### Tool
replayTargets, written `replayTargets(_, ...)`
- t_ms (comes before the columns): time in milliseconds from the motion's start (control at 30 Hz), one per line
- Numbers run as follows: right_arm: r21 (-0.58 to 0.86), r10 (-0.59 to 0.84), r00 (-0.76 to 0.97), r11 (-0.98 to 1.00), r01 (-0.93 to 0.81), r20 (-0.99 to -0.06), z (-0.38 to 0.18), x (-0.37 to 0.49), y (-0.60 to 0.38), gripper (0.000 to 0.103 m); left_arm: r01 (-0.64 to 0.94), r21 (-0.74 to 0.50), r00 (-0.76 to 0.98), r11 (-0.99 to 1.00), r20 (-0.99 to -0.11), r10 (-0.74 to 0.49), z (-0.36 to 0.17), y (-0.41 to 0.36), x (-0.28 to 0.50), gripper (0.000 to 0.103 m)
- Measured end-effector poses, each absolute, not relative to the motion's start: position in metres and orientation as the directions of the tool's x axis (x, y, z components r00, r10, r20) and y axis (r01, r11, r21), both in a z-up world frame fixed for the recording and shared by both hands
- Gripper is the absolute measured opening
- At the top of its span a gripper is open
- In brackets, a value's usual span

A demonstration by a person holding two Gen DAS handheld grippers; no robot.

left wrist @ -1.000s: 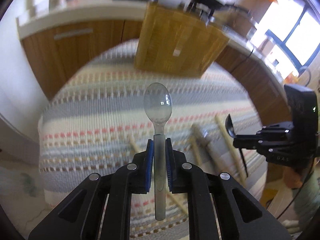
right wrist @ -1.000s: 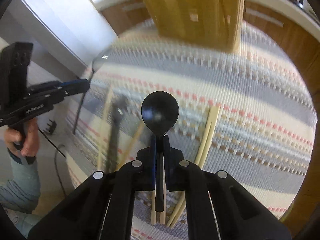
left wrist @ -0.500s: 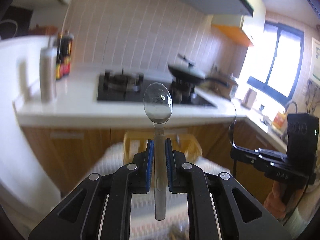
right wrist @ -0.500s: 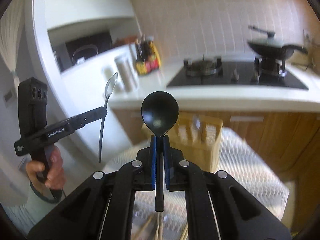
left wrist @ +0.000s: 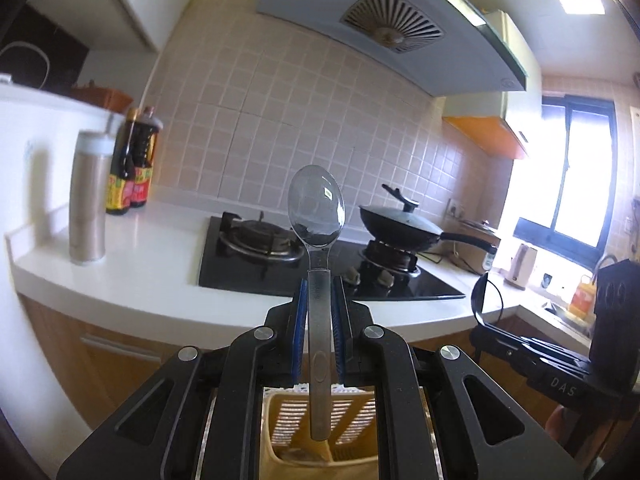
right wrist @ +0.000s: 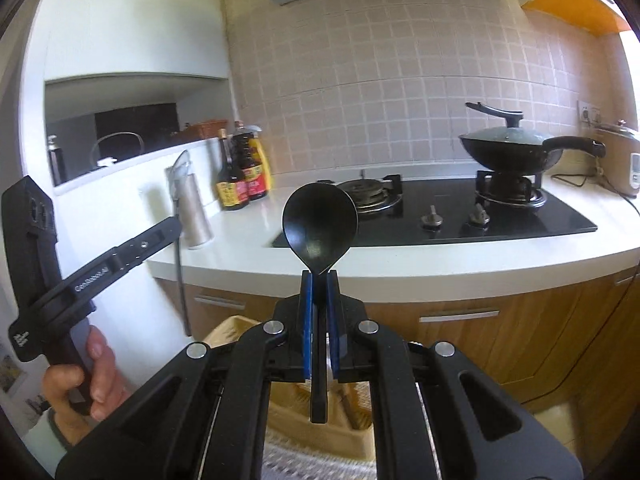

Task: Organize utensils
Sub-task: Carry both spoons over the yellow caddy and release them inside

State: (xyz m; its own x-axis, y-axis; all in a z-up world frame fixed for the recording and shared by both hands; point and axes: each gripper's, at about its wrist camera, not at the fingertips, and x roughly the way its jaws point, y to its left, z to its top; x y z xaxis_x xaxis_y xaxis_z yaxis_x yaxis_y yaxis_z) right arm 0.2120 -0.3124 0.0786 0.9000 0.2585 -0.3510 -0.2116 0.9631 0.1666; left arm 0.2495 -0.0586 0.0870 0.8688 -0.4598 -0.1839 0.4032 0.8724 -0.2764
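Note:
My left gripper (left wrist: 319, 292) is shut on the handle of a clear plastic spoon (left wrist: 316, 206), bowl pointing up. My right gripper (right wrist: 319, 280) is shut on a black spoon (right wrist: 320, 228), also bowl up. A yellow slotted utensil holder (left wrist: 280, 432) sits just below the left gripper's fingers. In the right wrist view the utensil holder (right wrist: 236, 330) lies low, behind the fingers. Each view shows the other tool: the left gripper (right wrist: 174, 226) with its clear spoon (right wrist: 182, 280), and the right gripper (left wrist: 486, 332) with its black spoon (left wrist: 477, 300).
A white counter (left wrist: 140, 280) carries a black gas hob (left wrist: 248, 264), a lidded wok (right wrist: 508, 152), sauce bottles (right wrist: 240, 176) and a steel flask (left wrist: 86, 200). Wooden cabinets (right wrist: 460, 340) stand below. A hand (right wrist: 72, 384) grips the left tool. Striped cloth (right wrist: 304, 460) lies underneath.
Both grippers have risen and tipped up, from looking down at the striped cloth with chopsticks to facing the counter and wall. Each spoon stays gripped.

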Motion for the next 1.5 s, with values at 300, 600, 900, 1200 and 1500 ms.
replayTargets(300,0.123,0.213,0.904,0.976,-0.179,-0.37,0.049,0.234,-0.311,0.005,0.393,-0.266,0.866,0.88,-0.216,-0.452,0.054,-0.061,0.276,0.01)
replayTargets(600,0.124,0.217,0.906,0.975,-0.184,-0.364,0.029,0.23,-0.311,0.006,0.406,-0.245,0.848,0.88,-0.257,-0.463,0.034,-0.064,0.277,0.011)
replayTargets(900,0.169,0.254,0.879,0.965,-0.201,-0.404,0.029,0.21,-0.315,0.007,0.42,-0.258,0.841,0.87,-0.249,-0.48,0.048,-0.051,0.251,0.031)
replayTargets(1200,0.215,0.316,0.862,0.945,-0.248,-0.396,0.053,0.157,-0.316,0.021,0.439,-0.32,0.823,0.84,-0.233,-0.519,0.08,-0.024,0.198,0.044)
replayTargets(1500,0.183,0.31,0.816,0.951,-0.251,-0.488,0.061,0.092,-0.314,0.059,0.438,-0.446,0.712,0.781,-0.358,-0.604,0.083,0.0,0.153,0.056)
